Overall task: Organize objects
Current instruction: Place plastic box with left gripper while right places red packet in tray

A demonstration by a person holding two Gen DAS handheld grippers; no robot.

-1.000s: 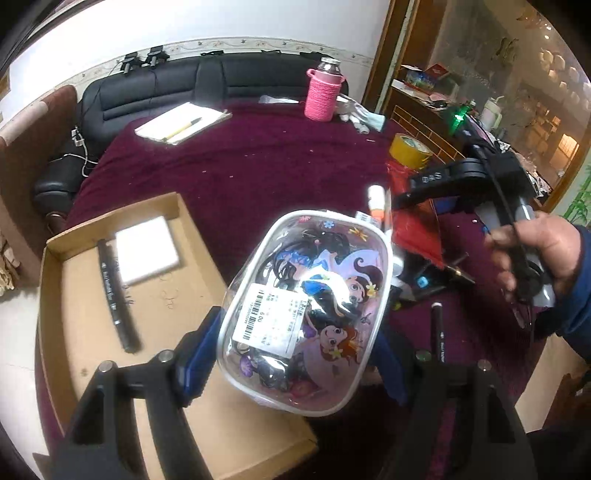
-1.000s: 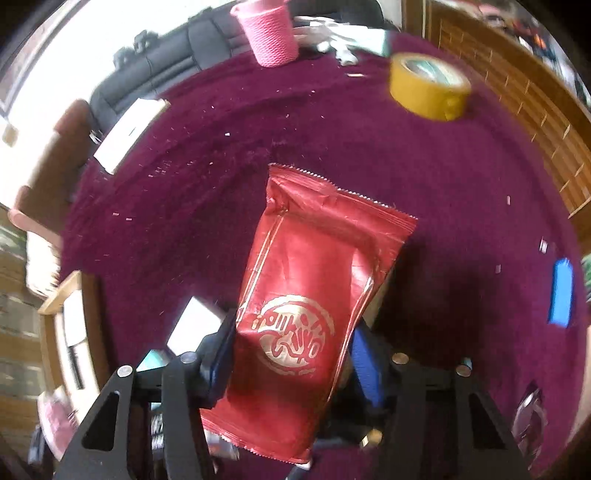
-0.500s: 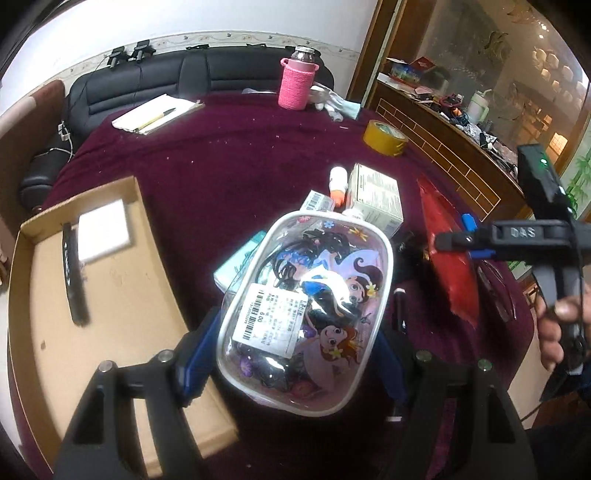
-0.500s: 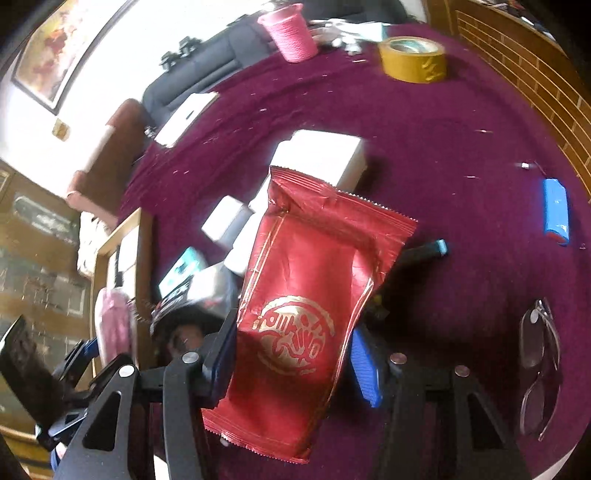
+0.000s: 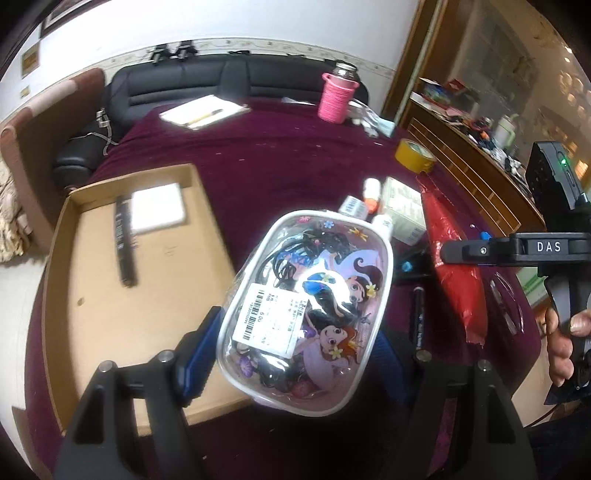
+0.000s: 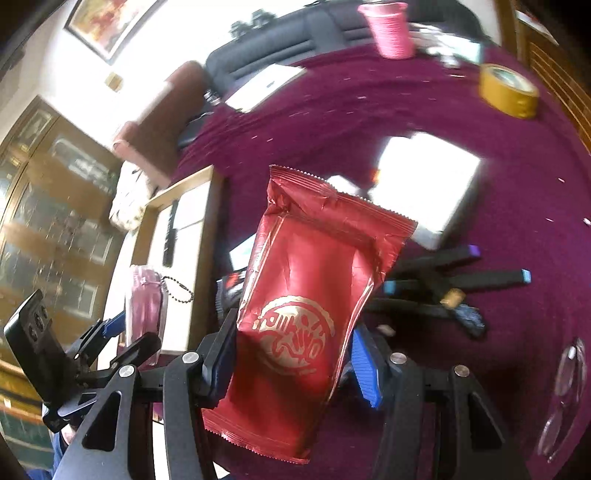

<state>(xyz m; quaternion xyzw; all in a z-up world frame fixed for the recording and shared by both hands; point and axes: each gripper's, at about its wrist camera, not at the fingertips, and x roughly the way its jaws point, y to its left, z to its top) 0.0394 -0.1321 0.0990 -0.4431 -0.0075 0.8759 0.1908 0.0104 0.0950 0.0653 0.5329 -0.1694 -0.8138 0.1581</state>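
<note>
Left wrist view: the left gripper has its blue-padded jaws clamped on a clear plastic pouch printed with cartoon girls, with a barcode label on its front and dark hair ties inside. The pouch hangs in the air over the near right edge of a shallow cardboard tray, which sits on a maroon tablecloth. Inside the tray lie a black marker and a white pad, side by side at the far end. Right wrist view: the right gripper has its jaws closed on the lower half of a red foil packet with a gold emblem, held above the cloth. Beyond the packet sits a white box, and to its right a cluster of black markers. Farther back stand a roll of yellow tape and a pink cup.
</note>
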